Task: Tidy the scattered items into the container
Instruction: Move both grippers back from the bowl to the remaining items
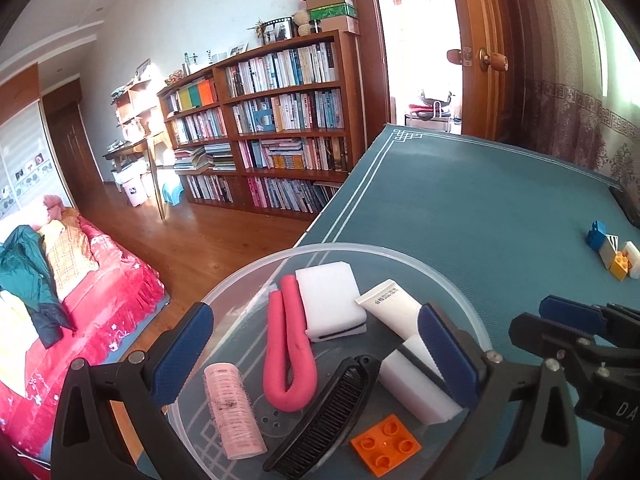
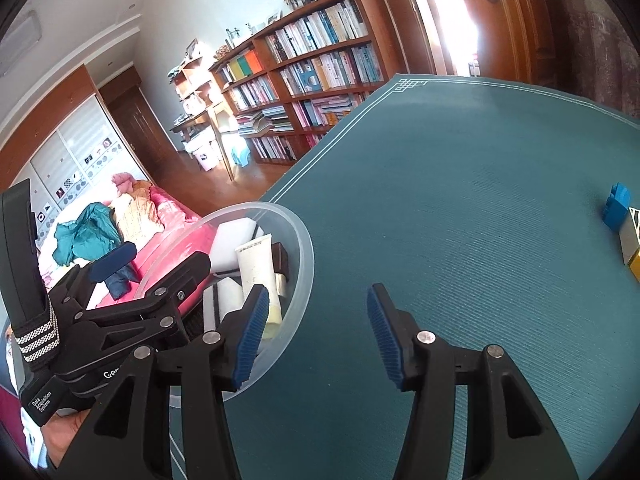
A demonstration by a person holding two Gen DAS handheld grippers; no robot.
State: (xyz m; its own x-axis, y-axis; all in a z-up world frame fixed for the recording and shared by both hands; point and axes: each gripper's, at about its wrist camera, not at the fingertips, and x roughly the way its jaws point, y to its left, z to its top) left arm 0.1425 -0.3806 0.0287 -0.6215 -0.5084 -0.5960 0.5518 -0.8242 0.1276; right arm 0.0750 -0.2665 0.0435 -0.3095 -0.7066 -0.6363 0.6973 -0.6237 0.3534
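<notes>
This is a lived-in home, a bedroom that doubles as a study. At the left of the frame lies a bed (image 1: 80,280) with a red cover and clothes thrown on it, and a tall wooden bookcase (image 1: 276,128) packed with books fills the upper centre. Wooden floorboards (image 1: 208,236), a desk (image 1: 136,148) and an open wooden door (image 1: 480,48) at the upper right complete the room.

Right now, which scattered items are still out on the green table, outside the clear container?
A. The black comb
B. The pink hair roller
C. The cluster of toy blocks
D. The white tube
C. The toy blocks sit on the bare green table far from the clear container, which already holds the roller, comb and tube.
</notes>
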